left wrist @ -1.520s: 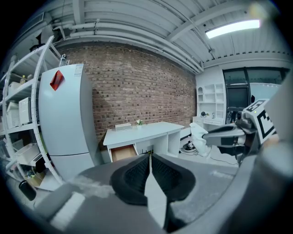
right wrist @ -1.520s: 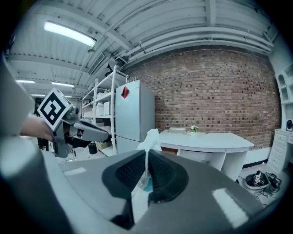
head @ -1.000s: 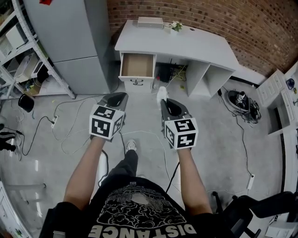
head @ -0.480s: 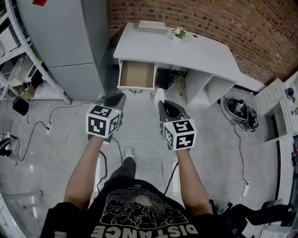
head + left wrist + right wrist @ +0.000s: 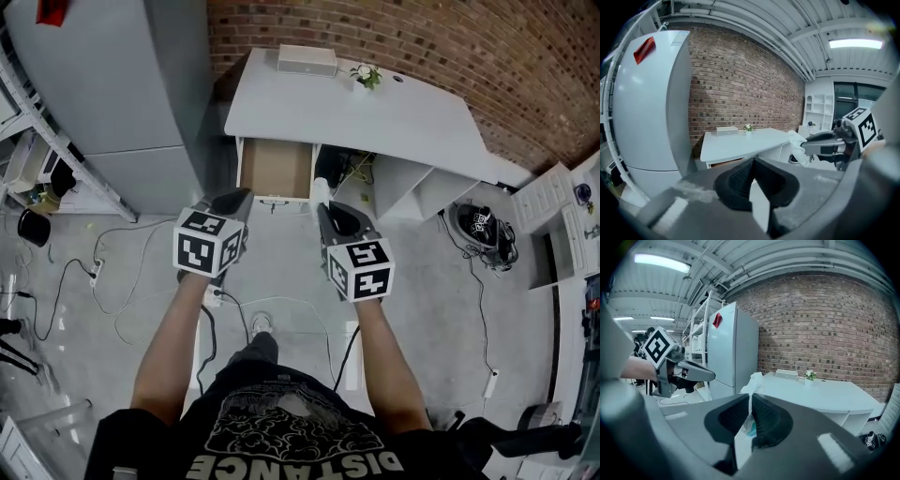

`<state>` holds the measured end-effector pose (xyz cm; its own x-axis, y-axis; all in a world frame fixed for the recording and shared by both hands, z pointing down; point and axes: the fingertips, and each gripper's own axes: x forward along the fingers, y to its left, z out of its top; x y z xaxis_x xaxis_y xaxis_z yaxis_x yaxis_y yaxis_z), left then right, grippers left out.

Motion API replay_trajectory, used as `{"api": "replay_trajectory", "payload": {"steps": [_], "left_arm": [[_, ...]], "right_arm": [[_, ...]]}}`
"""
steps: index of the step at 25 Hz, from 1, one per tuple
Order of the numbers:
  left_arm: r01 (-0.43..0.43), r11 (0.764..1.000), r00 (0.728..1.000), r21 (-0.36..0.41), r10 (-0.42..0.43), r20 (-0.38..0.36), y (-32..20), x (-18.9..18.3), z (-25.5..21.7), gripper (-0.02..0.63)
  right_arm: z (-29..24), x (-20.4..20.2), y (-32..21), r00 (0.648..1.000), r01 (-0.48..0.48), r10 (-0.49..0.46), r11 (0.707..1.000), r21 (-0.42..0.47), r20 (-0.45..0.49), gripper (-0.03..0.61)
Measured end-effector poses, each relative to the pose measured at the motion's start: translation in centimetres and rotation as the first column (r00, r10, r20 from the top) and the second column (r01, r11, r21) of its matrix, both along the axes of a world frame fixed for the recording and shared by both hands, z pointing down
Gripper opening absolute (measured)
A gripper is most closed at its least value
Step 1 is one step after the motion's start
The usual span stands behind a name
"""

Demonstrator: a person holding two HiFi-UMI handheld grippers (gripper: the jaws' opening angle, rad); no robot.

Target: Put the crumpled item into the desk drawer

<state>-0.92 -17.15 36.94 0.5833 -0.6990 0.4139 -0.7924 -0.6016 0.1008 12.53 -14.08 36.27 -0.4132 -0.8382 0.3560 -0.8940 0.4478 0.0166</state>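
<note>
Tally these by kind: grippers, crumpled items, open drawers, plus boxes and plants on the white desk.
Grippers, left gripper and right gripper: 2
White crumpled item: 1
Open wooden-floored desk drawer: 1
Pale rectangular box: 1
Small potted plant: 1
Total: 6

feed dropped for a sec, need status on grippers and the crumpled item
Right gripper shut on white crumpled item. Left gripper shut, empty. Brown-lined desk drawer open ahead, nothing seen blocking it.
</note>
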Motion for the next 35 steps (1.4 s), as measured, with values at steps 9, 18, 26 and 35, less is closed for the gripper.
{"api": "replay_trajectory", "payload": {"steps": [9, 18, 26, 35], "left_arm": [[-0.012, 1.000, 1.000, -0.027, 0.013, 0.012, -6.6, -1.4, 1.0, 0.003], [-0.028, 0.998, 1.000, -0.054, 0.028, 0.005, -10.9, -2.0, 2.3, 0.003], [-0.009, 0.998, 1.000, -0.067, 0.009, 0.002, -12.5, -3.3, 3.1, 0.003], [0.027, 0.998, 1.000, -0.061, -0.026, 0.006, -14.1, -4.0, 3.6, 0.003]], "right_arm": [[0.5, -1.3, -6.9, 1.000, -0.006, 0.006, 1.000, -0.013, -0.013, 0.018], [1.6, -2.2, -10.9, 1.000, -0.015, 0.014, 0.999, -0.035, -0.028, 0.018], [2.5, -3.6, -12.7, 0.999, 0.002, -0.004, 0.999, -0.047, -0.035, 0.018], [3.8, -4.8, -14.8, 0.999, 0.046, -0.047, 0.998, -0.044, -0.018, 0.018]]}}
